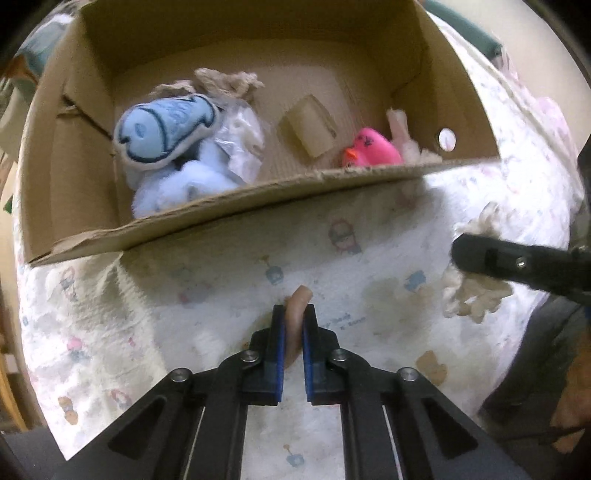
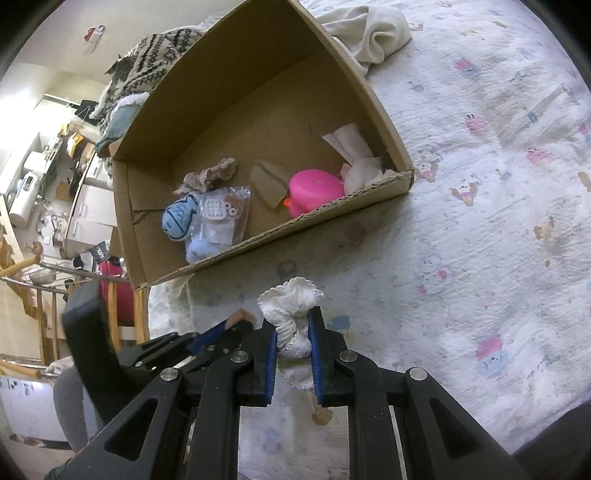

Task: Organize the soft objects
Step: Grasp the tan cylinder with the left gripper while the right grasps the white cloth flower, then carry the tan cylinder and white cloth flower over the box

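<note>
An open cardboard box [image 1: 236,206] [image 2: 147,236] lies on a printed bedspread. Inside are a blue fish plush [image 1: 166,129] [image 2: 179,221], a light blue plush [image 1: 177,188], a clear bag with white items [image 2: 221,218], a beige scrunchie [image 1: 225,83] [image 2: 210,175], a pink duck [image 1: 371,147] [image 2: 314,190] and white cloth [image 2: 351,147]. My left gripper [image 1: 294,314] is shut on a small tan soft piece [image 1: 297,308] in front of the box; it also shows in the right wrist view [image 2: 236,325]. My right gripper [image 2: 293,317] is shut on a white scrunchie [image 2: 291,306], which shows in the left wrist view [image 1: 476,295] beside the right gripper's finger [image 1: 491,258].
The bedspread [image 2: 480,184] stretches right of the box. A cream cloth [image 2: 373,29] lies behind the box. A patterned knit [image 2: 155,62] sits at the box's far left. Wooden furniture [image 2: 55,295] and room clutter stand off the bed's left edge.
</note>
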The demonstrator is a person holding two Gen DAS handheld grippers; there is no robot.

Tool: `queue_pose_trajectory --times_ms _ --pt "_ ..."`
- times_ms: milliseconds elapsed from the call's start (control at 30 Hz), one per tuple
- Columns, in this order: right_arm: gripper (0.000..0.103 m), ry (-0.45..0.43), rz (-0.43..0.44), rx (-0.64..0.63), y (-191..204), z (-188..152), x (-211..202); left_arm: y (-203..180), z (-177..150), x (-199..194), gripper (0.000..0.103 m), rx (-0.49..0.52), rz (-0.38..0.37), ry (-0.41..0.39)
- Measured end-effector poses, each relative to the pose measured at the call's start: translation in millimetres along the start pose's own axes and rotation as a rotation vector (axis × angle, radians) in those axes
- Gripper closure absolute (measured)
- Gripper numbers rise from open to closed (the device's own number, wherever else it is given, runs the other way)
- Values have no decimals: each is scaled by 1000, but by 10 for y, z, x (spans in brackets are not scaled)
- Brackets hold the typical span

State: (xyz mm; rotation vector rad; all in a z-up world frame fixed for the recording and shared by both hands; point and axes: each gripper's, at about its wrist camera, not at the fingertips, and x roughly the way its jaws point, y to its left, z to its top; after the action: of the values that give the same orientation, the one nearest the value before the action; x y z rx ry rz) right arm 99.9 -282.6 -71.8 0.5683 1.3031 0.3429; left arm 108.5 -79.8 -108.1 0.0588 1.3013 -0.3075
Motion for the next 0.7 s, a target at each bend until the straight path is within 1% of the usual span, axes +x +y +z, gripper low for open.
queue_pose_trajectory --times_ms 67,133,167,200,233,300,400,500,600,700 --pt "86 3 0 0 9 0 12 31 -37 -60 95 -15 6 -7" --pt "86 4 -5 -7 17 -7 10 64 -89 -93 95 -39 6 6" --pt "86 6 -4 -7 23 -6 11 85 -62 -87 95 -55 9 11" --pt "86 8 5 -1 24 -3 4 114 -88 -125 95 -73 12 10" --pt "86 6 17 2 33 2 -11 139 -117 -177 95 -80 30 4" --pt "86 -6 22 -11 74 9 -55 162 -139 -277 95 -92 66 -16" --pt "86 -16 55 -19 138 23 -120 219 -101 -421 95 -117 80 -49" --pt "86 -27 55 -37 222 56 -173 235 -85 -584 95 -124 115 -86" --pt "86 -41 51 -63 323 87 -243 208 -93 -752 95 -128 131 -124" --pt "86 -61 42 -92 409 118 -349 293 -88 -920 95 -131 115 -145"
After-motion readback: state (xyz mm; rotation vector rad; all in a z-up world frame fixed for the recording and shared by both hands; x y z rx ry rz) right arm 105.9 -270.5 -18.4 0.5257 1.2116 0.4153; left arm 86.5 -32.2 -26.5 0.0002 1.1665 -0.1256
